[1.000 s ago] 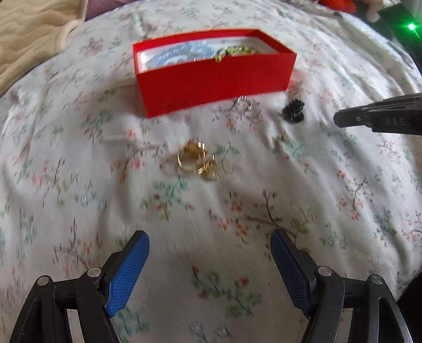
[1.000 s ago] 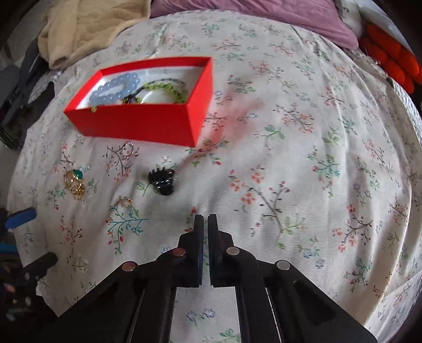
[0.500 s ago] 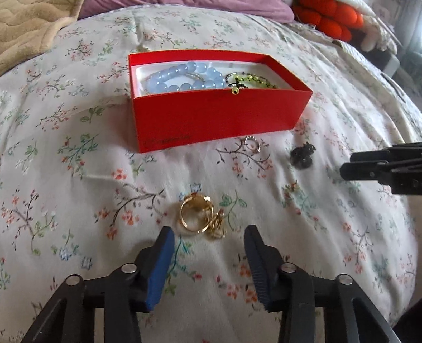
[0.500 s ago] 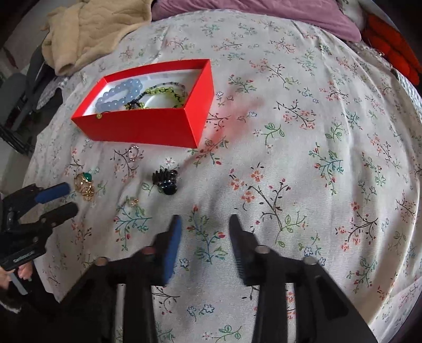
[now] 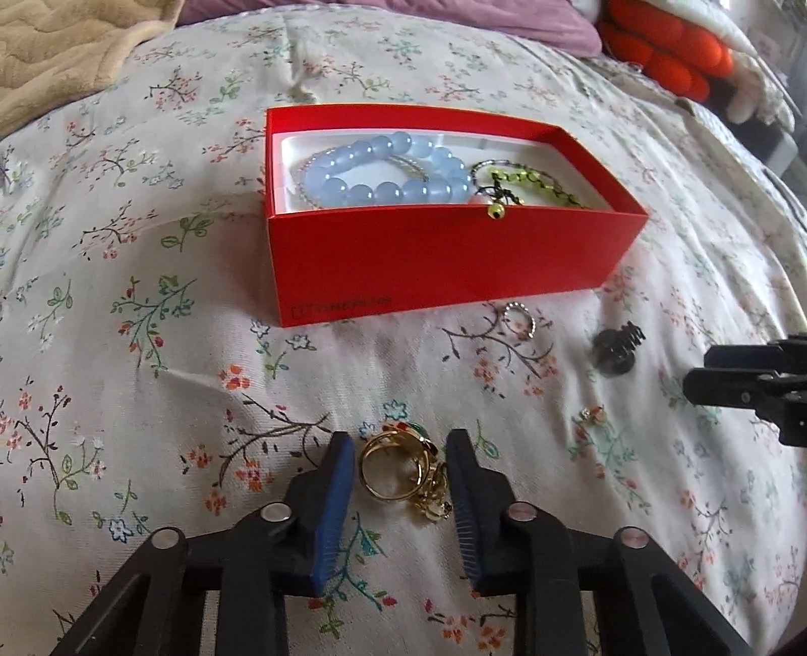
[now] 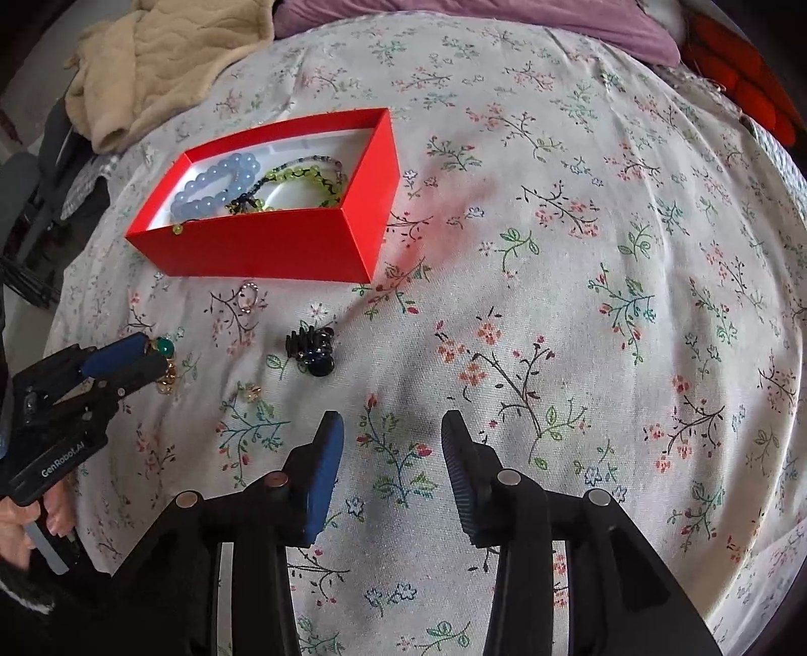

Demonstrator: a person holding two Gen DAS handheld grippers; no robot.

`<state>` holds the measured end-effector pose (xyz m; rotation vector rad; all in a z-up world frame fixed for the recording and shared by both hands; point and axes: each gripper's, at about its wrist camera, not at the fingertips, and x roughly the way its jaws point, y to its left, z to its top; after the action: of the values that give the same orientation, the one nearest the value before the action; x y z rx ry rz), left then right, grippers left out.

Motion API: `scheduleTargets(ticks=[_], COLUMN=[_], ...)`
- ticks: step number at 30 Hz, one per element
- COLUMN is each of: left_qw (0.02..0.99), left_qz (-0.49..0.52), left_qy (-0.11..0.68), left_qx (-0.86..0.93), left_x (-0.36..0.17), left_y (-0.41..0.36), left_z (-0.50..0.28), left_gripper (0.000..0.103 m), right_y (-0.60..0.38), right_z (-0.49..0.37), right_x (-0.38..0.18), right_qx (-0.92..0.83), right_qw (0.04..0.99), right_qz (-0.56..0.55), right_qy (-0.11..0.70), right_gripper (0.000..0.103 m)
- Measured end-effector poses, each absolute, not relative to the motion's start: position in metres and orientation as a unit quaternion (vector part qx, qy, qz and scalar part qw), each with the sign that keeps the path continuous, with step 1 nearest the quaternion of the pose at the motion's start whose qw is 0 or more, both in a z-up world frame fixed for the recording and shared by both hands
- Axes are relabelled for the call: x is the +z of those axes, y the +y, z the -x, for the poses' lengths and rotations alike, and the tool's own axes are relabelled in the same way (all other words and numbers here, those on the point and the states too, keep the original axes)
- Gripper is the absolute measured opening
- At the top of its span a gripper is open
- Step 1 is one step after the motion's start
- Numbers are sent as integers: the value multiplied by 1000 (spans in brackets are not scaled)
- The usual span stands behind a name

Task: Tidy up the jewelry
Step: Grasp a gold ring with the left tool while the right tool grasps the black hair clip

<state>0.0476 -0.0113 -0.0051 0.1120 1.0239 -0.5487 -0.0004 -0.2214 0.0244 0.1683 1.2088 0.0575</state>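
On a bed spread with a white floral-print sheet [image 6: 580,282] stands an open red cardboard box with a white lining [image 5: 434,257], and in it lie a bracelet of large pale-blue round beads [image 5: 386,174] and, just to its right, a strand of small yellow-green beads on dark cord [image 5: 529,184], one yellow bead of it hanging over the near wall. Loose on the sheet in front of the box: a thin silver-coloured ring [image 5: 518,320] close to the box's near right corner; a small black claw hair clip [image 5: 616,348] to the right of that ring; a tiny gold-and-pale earring [image 5: 591,415] nearer the viewer; and a cluster of gold-coloured rings, one with a green stone [image 5: 403,467]. The left gripper [image 5: 398,472], with blue ribbed pads on black arms, sits low on the sheet with its jaws partly open on either side of the gold ring cluster; the pads lie just beside the cluster, and whether they touch it cannot be told. The right gripper [image 6: 392,461], of the same make, is held above bare sheet with jaws partly open and nothing between them, the hair clip a little ahead and to its left. A beige quilted blanket [image 6: 166,55] and a purple pillow [image 6: 479,25] lie at the far edge, with bright orange fabric [image 5: 666,48] beyond.
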Motion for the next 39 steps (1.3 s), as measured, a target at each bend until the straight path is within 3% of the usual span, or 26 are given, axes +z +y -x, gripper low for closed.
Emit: scheduleTargets(ticks=[3,27,29,30,31,34,39], left_qw=[836,832,829,828,828,827,827], left_qz=[-52,54,65,72,76,88,90], left_qy=[482,503,506,507,507,507,509], left_qx=[-256,-228,-228,-228,-229,-226,-223], left_x=[-3,9,9,9,9,9,12], left_y=[-10,46,50,54,56,62,63], left_z=[-48,-49,-50,-51,-51,-52,-49], left_gripper=[22,22,22,22,22,22,22], right_y=[-222,-188,-186,-184,-183,-182,-187], right_z=[0,-35,-39,-42,-43,-45,-41], right_x=[24,13,13,12,12,11,19], right_qx=[24,20,19,20,21,20,26], right_qw=[819,814,816,815,815,814,814], right_qz=[-82,-77,-75,-72,-71,-71,-83], right_qy=[568,575,574,574,575,576,574], right_gripper=[43,42,33,20,13,5,0])
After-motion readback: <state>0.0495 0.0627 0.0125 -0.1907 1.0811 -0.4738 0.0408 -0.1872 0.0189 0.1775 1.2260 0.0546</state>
